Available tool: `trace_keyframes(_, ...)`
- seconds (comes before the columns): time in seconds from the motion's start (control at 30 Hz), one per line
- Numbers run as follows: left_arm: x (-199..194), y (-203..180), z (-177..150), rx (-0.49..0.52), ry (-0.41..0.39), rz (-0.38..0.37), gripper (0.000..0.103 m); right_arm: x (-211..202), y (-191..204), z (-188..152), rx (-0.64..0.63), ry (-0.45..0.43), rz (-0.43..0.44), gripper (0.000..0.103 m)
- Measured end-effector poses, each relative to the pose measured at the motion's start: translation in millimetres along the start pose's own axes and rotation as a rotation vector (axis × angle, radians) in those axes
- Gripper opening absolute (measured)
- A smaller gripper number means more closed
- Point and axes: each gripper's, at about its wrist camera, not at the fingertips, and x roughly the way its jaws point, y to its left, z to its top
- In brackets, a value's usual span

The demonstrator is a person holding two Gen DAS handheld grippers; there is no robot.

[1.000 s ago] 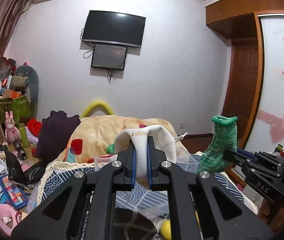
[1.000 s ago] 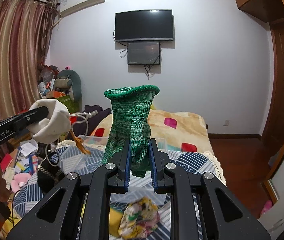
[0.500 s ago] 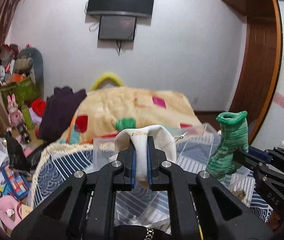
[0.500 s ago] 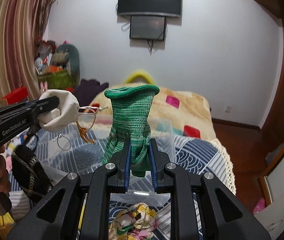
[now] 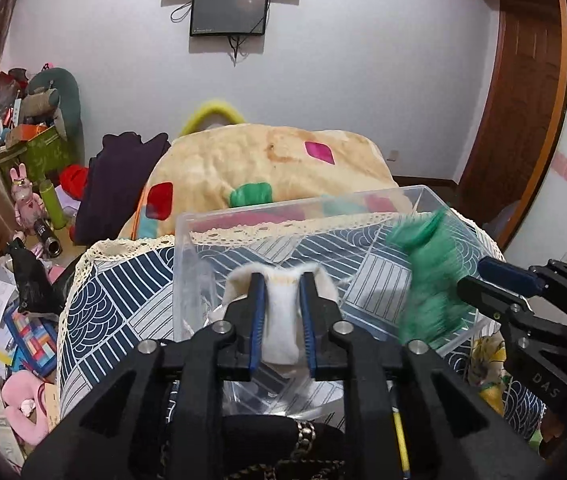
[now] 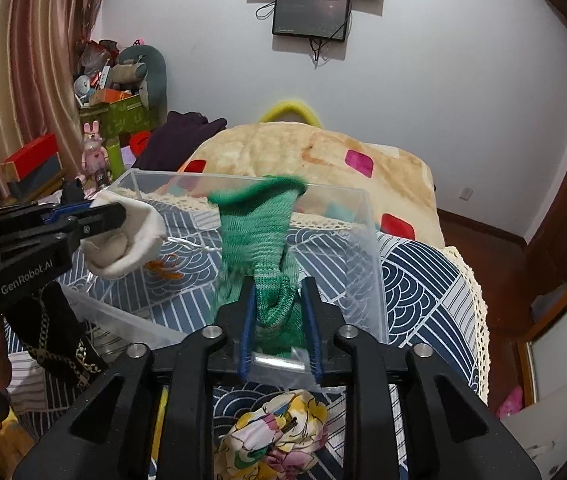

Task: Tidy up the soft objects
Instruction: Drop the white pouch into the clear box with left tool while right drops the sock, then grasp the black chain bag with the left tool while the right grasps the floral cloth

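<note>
Left wrist view: tipping the left hand-held gripper [image 5: 281,278] down over the clear box [image 5: 299,204], not facing the far wall like a second ago. Spreading its jaws apart now, loosening the white pouch [image 5: 281,328] sitting between them at 12 o'clock.

Right wrist view: opening the right hand-held gripper [image 6: 277,284] too, letting the blurry green glove [image 6: 259,232] slip at 12 o'clock, over the box. Probably dropping both things in.
</note>
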Motion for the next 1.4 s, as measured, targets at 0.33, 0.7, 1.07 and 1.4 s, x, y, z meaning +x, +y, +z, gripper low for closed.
trace_keyframes(0.33, -36.5, 5.5, 2.9, -0.020, -0.074, -0.020, 0.062, -23.5, 2.7, 7.1, 0.017, -0.087, 0.009, 0.043)
trace_keyframes(0.7, -88.2, 7.4, -19.5, -0.019, -0.193, 0.018, 0.097, -66.5, 4.1, -4.5, 0.022, -0.216, -0.020, 0.062)
trace_keyframes(1.07, -84.5, 14.0, -65.2, -0.023, -0.141, 0.028, 0.101, -64.9, 8.5, -34.1, 0.034, -0.189, 0.000, 0.069)
trace_keyframes(1.4, -59.5, 13.6, -98.4, -0.039, -0.058, 0.018, 0.101, -55.0, 1.8, -66.2, 0.079, -0.120, -0.006, 0.069)
